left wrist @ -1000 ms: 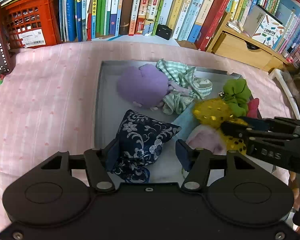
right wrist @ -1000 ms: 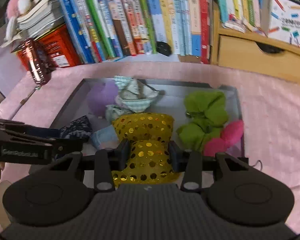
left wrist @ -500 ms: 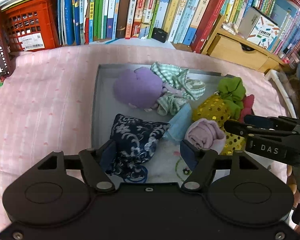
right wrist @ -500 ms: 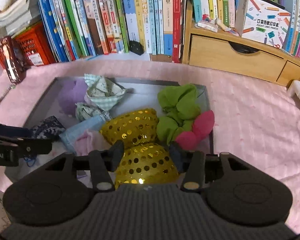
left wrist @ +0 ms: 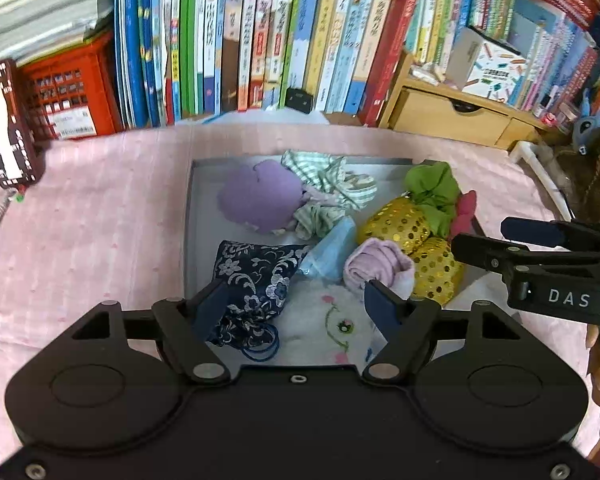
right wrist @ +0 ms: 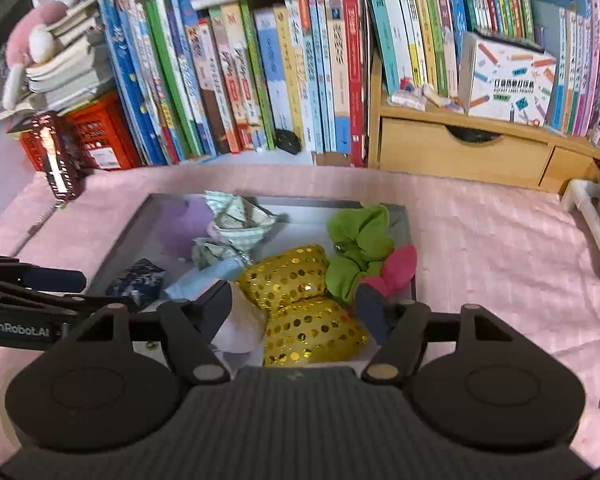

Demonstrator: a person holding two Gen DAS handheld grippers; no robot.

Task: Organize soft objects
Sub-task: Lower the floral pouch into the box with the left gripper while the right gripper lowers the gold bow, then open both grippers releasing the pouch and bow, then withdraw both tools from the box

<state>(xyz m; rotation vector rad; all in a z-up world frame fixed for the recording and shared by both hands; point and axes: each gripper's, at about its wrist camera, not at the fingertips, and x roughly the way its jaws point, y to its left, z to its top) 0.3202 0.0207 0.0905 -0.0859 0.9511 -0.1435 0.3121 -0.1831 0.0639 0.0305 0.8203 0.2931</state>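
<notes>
With every soft thing in the tray [left wrist: 192, 216], the left gripper [left wrist: 296, 300] opens, empty, above the navy pouch [left wrist: 256, 272], the right gripper [right wrist: 294, 302] likewise over the gold pouch [right wrist: 300, 308], seemingly clear.

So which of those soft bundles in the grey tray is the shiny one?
The gold sequinned pouch, at the tray's near right beside the green cloth bundle. It alone glitters; the others are matte fabric.

One grey tray [left wrist: 191, 216] holding about nine soft bits: one purple plush [left wrist: 256, 196], one gold sequin pouch [left wrist: 400, 226], one navy floral pouch [left wrist: 256, 276]. Two grippers too, plus one red crate [left wrist: 66, 92].
</notes>
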